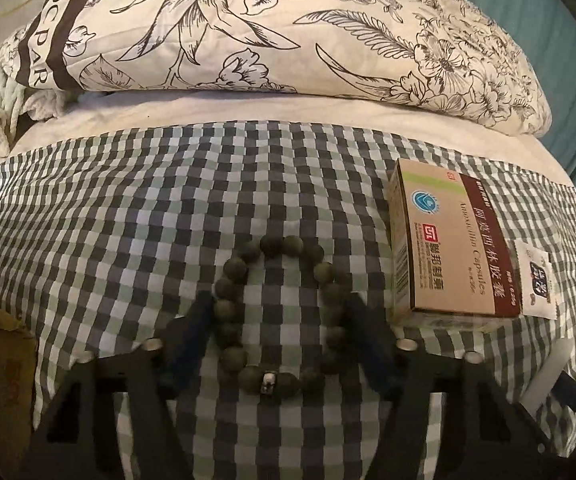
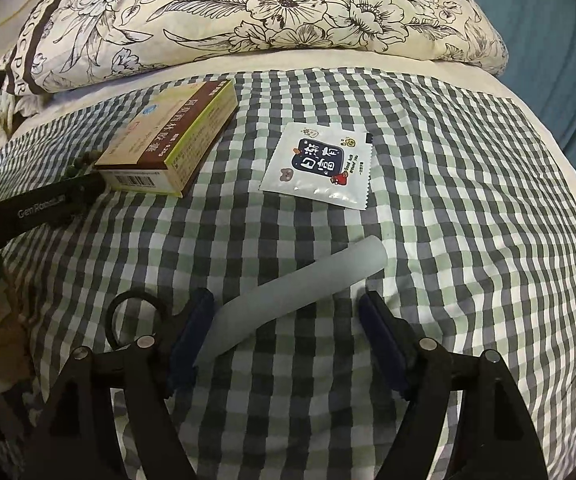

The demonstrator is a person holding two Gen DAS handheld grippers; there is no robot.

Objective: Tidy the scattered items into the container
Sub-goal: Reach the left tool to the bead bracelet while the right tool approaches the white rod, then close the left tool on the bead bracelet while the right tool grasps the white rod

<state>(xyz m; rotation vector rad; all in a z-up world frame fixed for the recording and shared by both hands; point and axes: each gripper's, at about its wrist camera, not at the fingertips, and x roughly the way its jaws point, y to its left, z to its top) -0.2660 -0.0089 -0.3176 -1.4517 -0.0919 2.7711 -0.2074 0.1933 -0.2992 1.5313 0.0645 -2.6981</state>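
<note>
**Bead bracelet bracketed by left jaws; pale tube lying between right jaws**

The bead bracelet [image 1: 276, 316] is found lying flat on the checked bedspread [image 1: 128, 220], just beside the medicine box [image 1: 451, 240], which serves as landmark. The bracelet is judged light, limp as a loop, with hard round beads likely to roll under pressure; hold is best taken across both bead strands at mid-loop. The left gripper [image 1: 280, 336] is seen with jaws partly closed against the loop's outer sides; a firm clamp cannot be confirmed.

On the box's far side from the bracelet, a white sachet [image 2: 319, 164] lies close by, and a pale tube [image 2: 299, 300] lies nearer the camera. The tube is judged light, smooth, possibly slippery. The right gripper [image 2: 284, 336] stands with jaws apart around it, not pressing. No container is clearly identified.
</note>
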